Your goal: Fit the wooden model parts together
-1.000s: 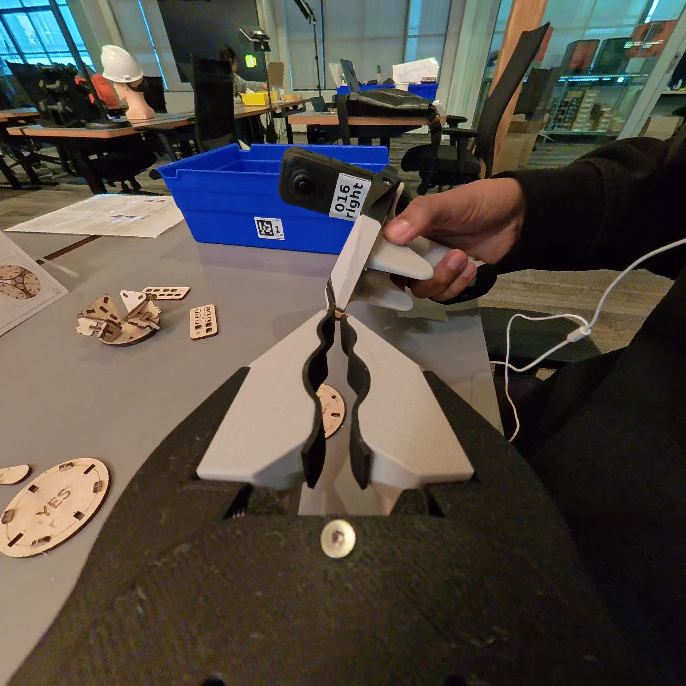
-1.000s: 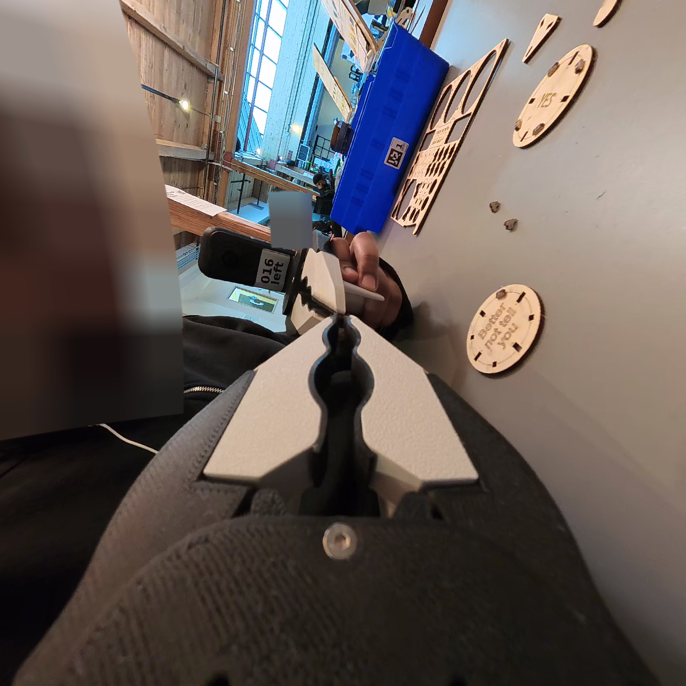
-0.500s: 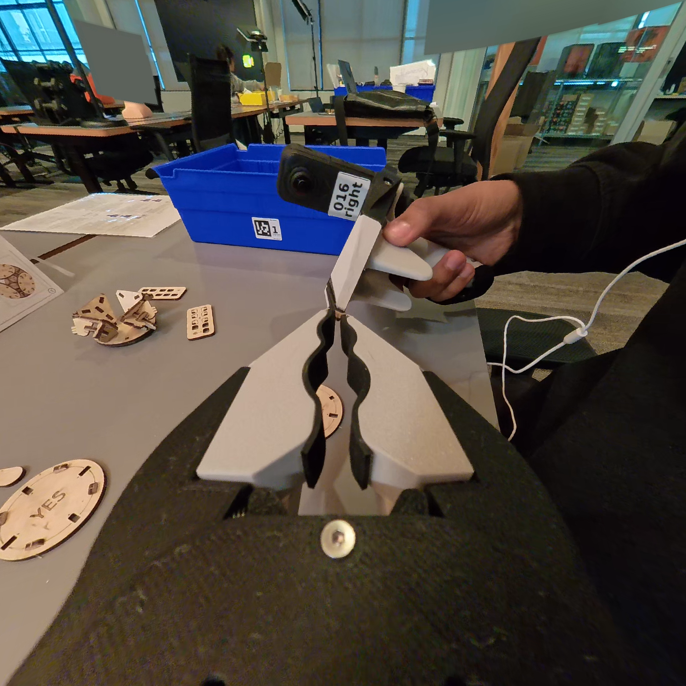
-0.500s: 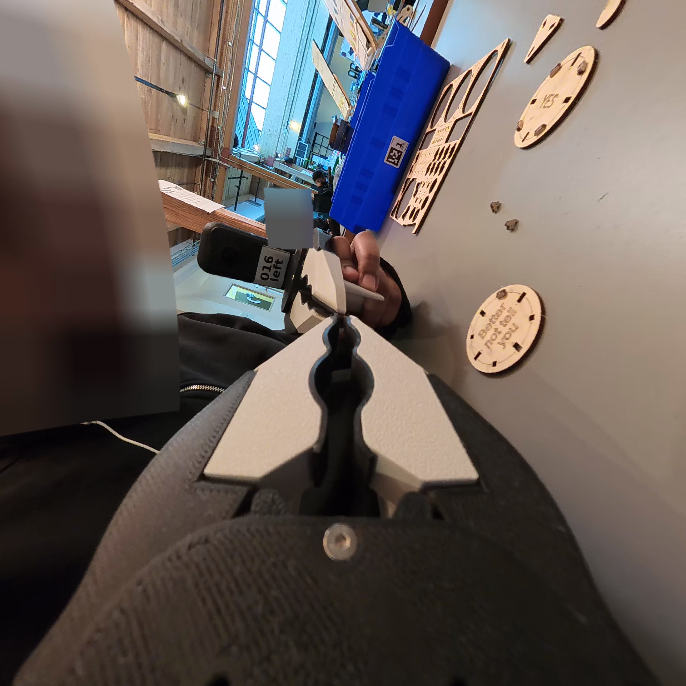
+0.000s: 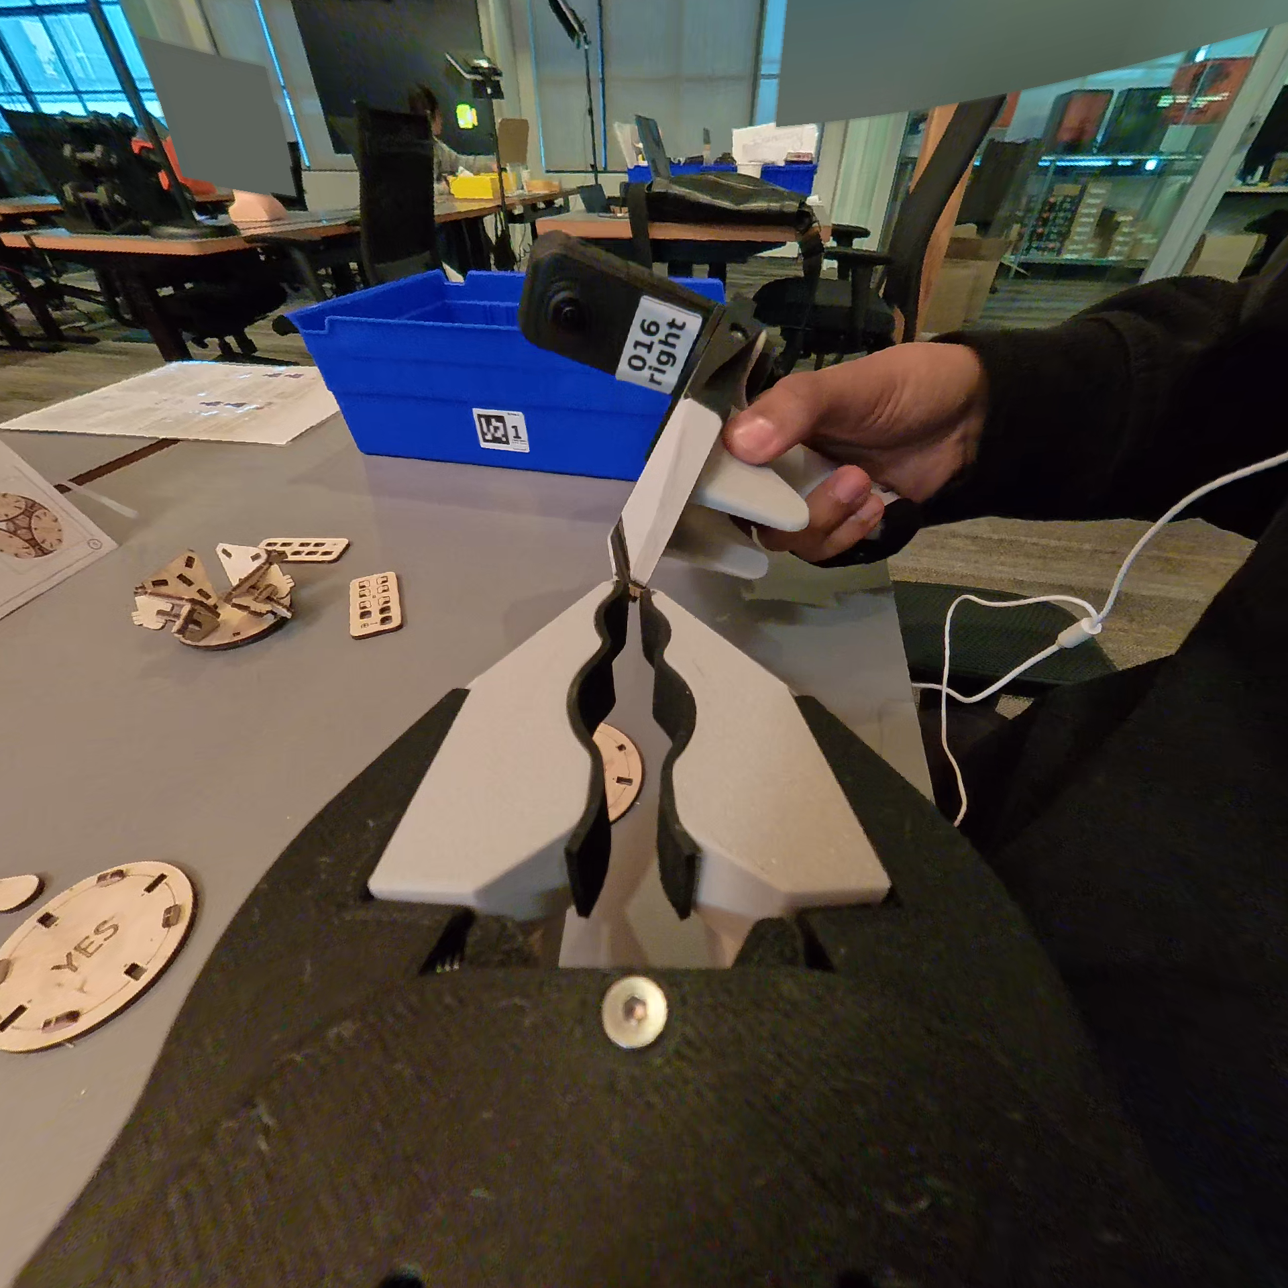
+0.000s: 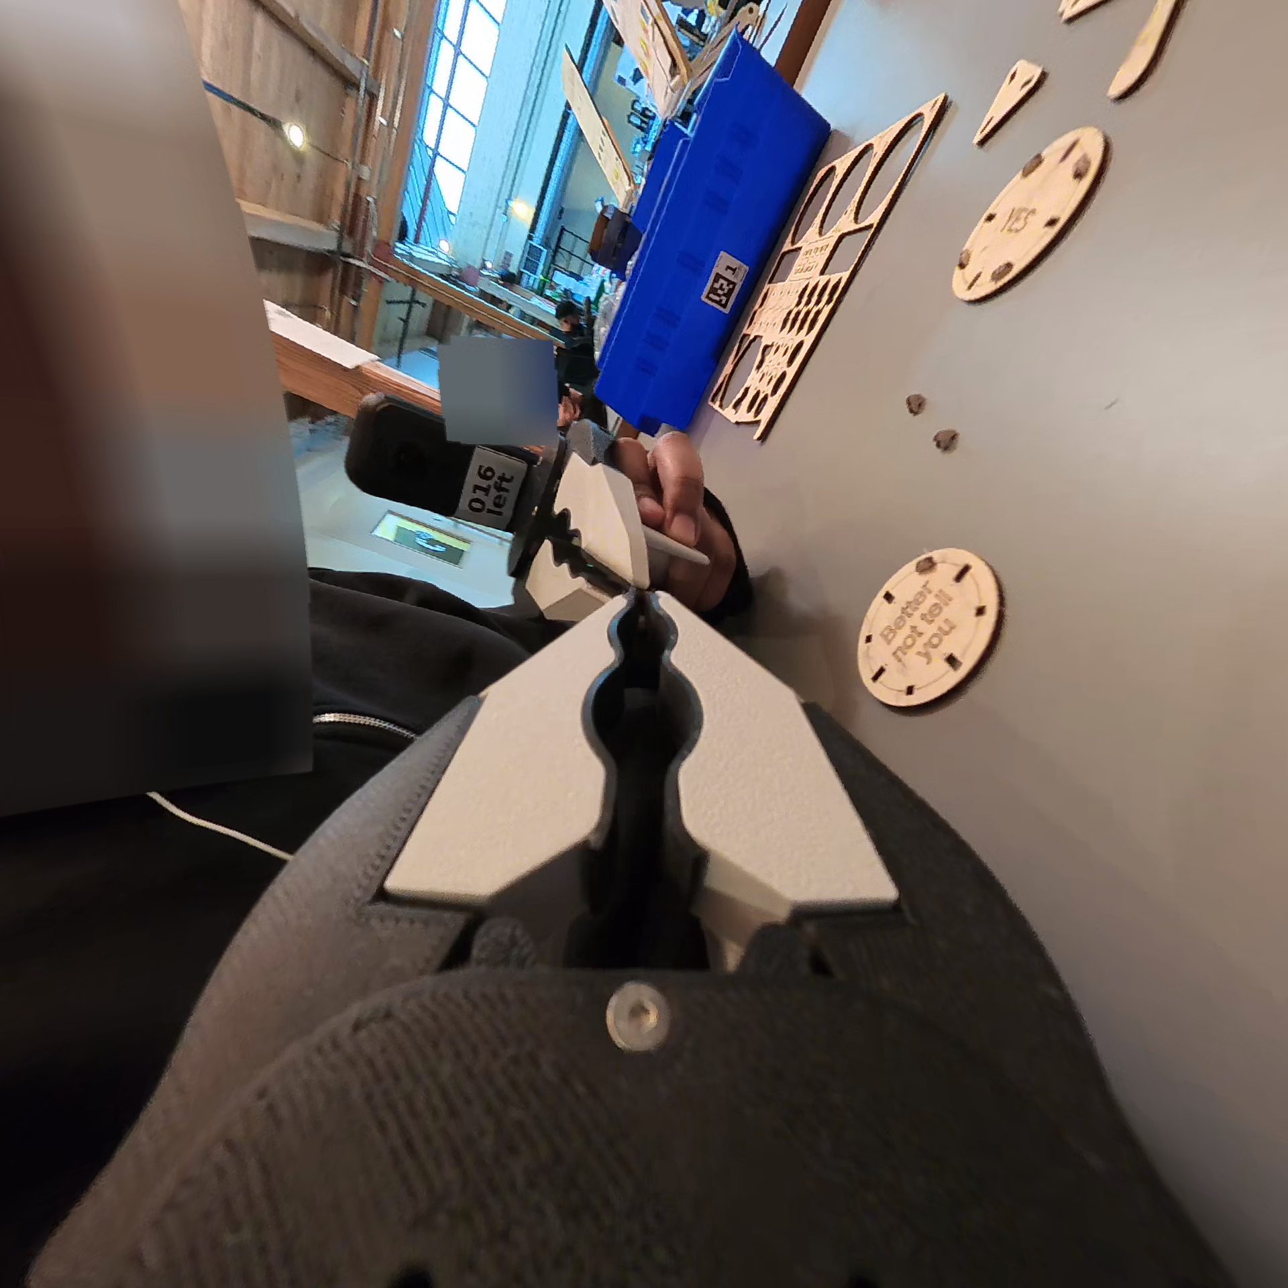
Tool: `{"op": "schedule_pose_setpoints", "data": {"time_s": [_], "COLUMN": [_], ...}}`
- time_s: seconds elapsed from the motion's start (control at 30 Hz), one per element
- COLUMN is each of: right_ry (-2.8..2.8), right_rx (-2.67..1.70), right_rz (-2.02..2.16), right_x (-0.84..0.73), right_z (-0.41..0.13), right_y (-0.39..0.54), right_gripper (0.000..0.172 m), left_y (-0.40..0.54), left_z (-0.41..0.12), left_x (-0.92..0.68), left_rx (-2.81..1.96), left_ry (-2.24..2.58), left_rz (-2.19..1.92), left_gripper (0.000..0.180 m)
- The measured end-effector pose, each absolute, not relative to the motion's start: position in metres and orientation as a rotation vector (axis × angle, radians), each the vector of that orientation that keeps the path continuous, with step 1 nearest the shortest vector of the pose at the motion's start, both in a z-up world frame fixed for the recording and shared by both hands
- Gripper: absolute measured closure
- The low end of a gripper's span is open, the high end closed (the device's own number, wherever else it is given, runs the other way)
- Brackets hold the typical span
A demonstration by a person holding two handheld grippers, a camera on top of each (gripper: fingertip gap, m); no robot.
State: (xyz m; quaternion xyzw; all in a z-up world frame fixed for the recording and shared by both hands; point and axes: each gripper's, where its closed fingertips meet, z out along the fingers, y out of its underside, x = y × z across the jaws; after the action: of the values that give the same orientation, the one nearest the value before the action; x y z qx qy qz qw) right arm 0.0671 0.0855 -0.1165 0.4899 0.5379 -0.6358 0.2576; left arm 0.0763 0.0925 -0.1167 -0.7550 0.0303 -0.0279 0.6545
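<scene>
1. At far left, a round engraved wooden disc [image 5: 90,965] is lying flat on the grey worktop [image 5: 453,557]. Beyond it, a half-built wooden model [image 5: 212,599] and a slotted strip [image 5: 375,604] are sitting well apart from the tools.
2. A blue bin [image 5: 446,376] is standing at the back, leaving open room in front.
3. In the centre, the left hand-held gripper [image 5: 631,598] and the right hand-held gripper [image 6: 638,617] are staying tip to tip above the worktop, hardly shifting since a moment ago. Both are pinched narrow on a small wooden piece [image 5: 633,592]. Which one is bearing it is hard to tell.
4. Just to the right, the worktop edge [image 5: 899,627] is running close by, with a white cable [image 5: 976,669] hanging beyond.
</scene>
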Motion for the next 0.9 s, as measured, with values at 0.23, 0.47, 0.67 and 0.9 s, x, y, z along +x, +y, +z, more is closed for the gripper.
{"op": "schedule_pose_setpoints", "data": {"time_s": [0.23, 0.47, 0.67, 0.9], "right_ry": [1.831, 2.473, 2.678, 2.662], "right_rx": [1.488, 1.533, 1.522, 1.543], "right_rz": [-1.663, -1.244, -0.947, -0.871], "right_x": [0.057, 0.046, 0.039, 0.038], "right_z": [-0.138, -0.177, -0.197, -0.200], "right_y": [0.103, 0.106, 0.107, 0.108], "right_gripper": [0.172, 0.172, 0.172, 0.172], "left_y": [0.083, 0.090, 0.085, 0.078], "left_z": [-0.127, -0.176, -0.185, -0.199], "left_x": [0.041, 0.021, 0.013, 0.022], "left_rx": [-1.792, -2.072, -2.086, -2.143], "left_ry": [-0.099, -0.334, -0.461, -0.520], "left_rz": [-0.039, -0.103, -0.213, -0.372], "left_gripper": [0.167, 0.159, 0.180, 0.180]}}
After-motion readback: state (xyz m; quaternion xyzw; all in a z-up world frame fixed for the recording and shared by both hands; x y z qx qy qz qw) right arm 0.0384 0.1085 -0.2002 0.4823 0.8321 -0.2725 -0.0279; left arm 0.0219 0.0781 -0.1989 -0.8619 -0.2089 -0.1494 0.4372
